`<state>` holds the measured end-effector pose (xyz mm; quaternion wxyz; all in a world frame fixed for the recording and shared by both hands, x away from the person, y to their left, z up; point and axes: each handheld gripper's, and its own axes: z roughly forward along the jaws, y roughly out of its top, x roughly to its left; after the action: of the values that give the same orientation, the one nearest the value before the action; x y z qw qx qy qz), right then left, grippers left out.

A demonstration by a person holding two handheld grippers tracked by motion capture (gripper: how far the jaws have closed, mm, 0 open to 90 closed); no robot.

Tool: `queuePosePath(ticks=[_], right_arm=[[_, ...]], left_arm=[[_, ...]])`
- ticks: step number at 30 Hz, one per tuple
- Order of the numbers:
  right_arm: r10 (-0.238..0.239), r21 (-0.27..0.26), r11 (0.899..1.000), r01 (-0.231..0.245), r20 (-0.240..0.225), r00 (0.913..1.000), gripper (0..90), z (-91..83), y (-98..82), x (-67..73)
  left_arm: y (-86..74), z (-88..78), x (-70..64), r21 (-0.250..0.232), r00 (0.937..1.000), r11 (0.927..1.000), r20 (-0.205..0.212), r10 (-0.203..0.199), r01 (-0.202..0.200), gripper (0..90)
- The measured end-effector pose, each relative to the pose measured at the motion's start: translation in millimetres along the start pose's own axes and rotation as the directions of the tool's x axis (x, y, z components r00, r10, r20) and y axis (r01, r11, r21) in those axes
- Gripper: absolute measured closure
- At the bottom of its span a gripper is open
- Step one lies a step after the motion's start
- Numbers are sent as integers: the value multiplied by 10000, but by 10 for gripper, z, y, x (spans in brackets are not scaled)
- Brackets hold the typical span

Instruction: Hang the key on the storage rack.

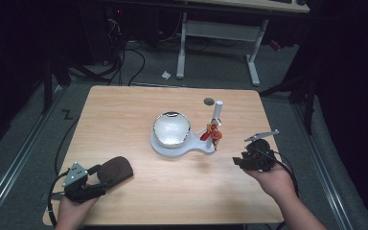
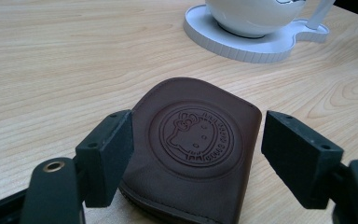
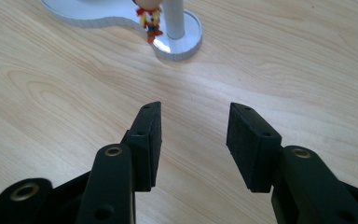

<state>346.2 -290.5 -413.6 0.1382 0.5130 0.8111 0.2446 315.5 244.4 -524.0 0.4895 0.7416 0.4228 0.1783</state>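
Note:
A brown leather pouch with an embossed cartoon-cat stamp lies flat near the table's front left. My left gripper is open and straddles the pouch's near end; the left pad stands close against its edge and the right pad is clear of it. At the front right, my right gripper is open over bare wood, nothing between its pads. Mid-table is a white stand base carrying a shiny bowl, a white post and a small red-and-yellow figure.
A small dark round spot marks the wooden table behind the post. Beyond the far edge are a white desk frame, cables and a scrap of paper on the grey floor.

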Motion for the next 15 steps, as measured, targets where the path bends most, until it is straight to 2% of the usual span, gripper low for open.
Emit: queuePosePath(ticks=[8, 15], right_arm=[[337, -417, 9986, -328, 209, 9992, 541, 107, -292, -65], [743, -1210, 9903, -688, 417, 9964, 536, 315, -586, -51]], left_arm=[[-3, 22, 32, -17, 9999, 10000, 25, -98, 98, 254], [2, 37, 40, -23, 9999, 10000, 92, -82, 82, 254]])
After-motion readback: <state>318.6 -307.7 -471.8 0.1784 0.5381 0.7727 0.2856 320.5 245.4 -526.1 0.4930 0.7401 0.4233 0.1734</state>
